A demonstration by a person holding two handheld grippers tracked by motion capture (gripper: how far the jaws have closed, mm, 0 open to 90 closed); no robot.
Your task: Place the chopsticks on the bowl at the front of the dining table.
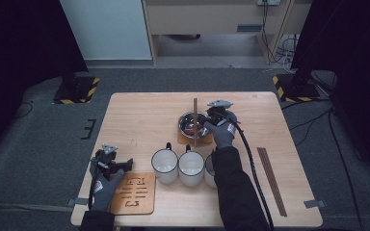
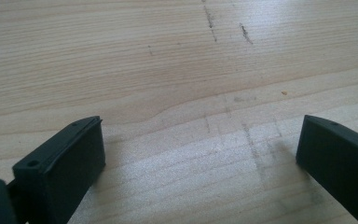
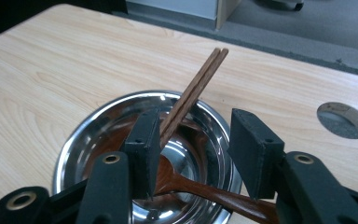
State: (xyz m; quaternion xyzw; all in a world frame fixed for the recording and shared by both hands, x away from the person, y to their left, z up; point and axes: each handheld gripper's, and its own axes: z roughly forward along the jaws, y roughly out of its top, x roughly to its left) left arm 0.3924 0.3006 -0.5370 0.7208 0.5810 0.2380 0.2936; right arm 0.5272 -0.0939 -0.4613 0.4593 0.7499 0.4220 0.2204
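Chopsticks: pair leaning in steel bowl, against inner face of one jaw, right gripper; jaws apart, no clamp. Wooden spoon below jaws. Withdraw straight, avoid tipping pair. Left gripper: jaws wide apart over bare bench.

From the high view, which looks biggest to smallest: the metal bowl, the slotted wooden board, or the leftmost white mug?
1. Slotted wooden board, nearer the camera, which may help.
2. Metal bowl and leftmost white mug look about alike; no ranking between them.
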